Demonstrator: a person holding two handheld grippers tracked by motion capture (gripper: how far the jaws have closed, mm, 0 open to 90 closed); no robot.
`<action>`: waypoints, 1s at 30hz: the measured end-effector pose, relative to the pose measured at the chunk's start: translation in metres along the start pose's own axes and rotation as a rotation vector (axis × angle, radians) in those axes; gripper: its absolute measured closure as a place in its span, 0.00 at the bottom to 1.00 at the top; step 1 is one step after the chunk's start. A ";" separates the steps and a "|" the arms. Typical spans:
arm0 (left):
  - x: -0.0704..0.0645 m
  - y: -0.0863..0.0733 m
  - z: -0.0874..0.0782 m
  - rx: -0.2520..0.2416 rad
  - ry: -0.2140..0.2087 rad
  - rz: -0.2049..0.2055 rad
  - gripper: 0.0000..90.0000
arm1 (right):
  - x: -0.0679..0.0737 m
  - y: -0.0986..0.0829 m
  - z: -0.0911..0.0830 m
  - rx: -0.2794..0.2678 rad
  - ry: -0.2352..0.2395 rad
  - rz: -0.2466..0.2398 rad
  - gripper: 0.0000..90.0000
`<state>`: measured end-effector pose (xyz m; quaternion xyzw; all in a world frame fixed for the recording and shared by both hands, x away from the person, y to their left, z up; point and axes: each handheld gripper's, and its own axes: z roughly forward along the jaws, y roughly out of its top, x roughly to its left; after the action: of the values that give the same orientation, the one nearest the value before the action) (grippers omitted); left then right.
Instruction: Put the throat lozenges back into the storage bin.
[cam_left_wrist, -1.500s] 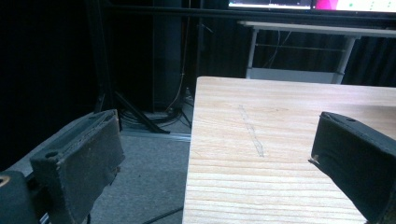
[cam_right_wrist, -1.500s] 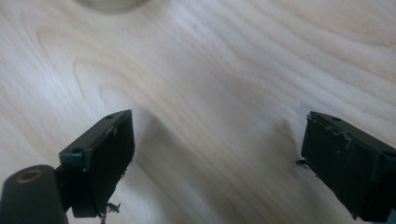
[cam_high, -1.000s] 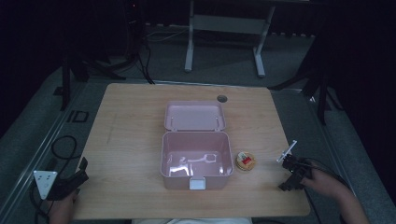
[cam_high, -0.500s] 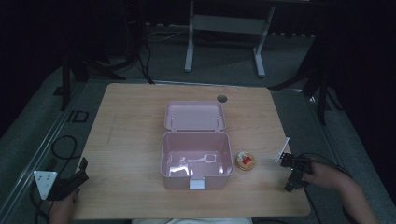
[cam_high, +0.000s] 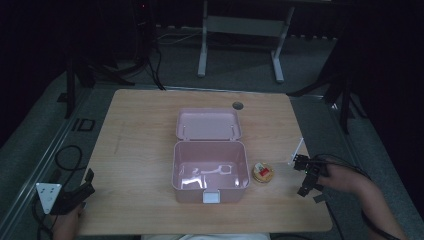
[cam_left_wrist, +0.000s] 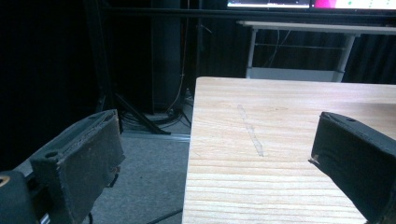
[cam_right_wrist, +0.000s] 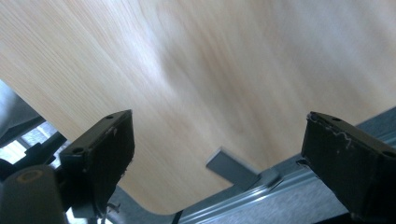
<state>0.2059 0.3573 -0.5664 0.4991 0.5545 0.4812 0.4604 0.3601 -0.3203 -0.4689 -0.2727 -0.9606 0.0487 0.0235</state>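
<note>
Lunchbox (cam_high: 210, 167) mid-table, lid (cam_high: 208, 124) swung back, nothing inside | snack cup (cam_high: 262, 172) just right of it, untouched, so I judge packing not begun | my right gripper (cam_high: 306, 175) right of cup, jaws apart, has edged inward since earlier frame | my left gripper (cam_high: 67, 196) far left of lunchbox, jaws apart, unmoved.

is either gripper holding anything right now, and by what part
Nothing is held. The left gripper and the right gripper both have jaws wide apart over the bare light wooden table.
</note>
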 end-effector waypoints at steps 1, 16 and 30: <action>0.000 0.000 0.000 0.000 0.000 0.000 0.03 | 0.000 0.004 -0.003 -0.010 -0.002 -0.006 0.10; 0.000 0.000 0.000 -0.001 -0.003 -0.001 0.03 | 0.006 0.057 -0.033 -0.032 -0.038 -0.136 0.10; 0.001 0.000 0.000 0.000 -0.010 -0.003 0.03 | 0.016 0.101 -0.060 -0.033 -0.052 -0.222 0.10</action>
<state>0.2059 0.3579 -0.5665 0.5004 0.5530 0.4781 0.4639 0.4034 -0.2219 -0.4197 -0.1638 -0.9858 0.0370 -0.0005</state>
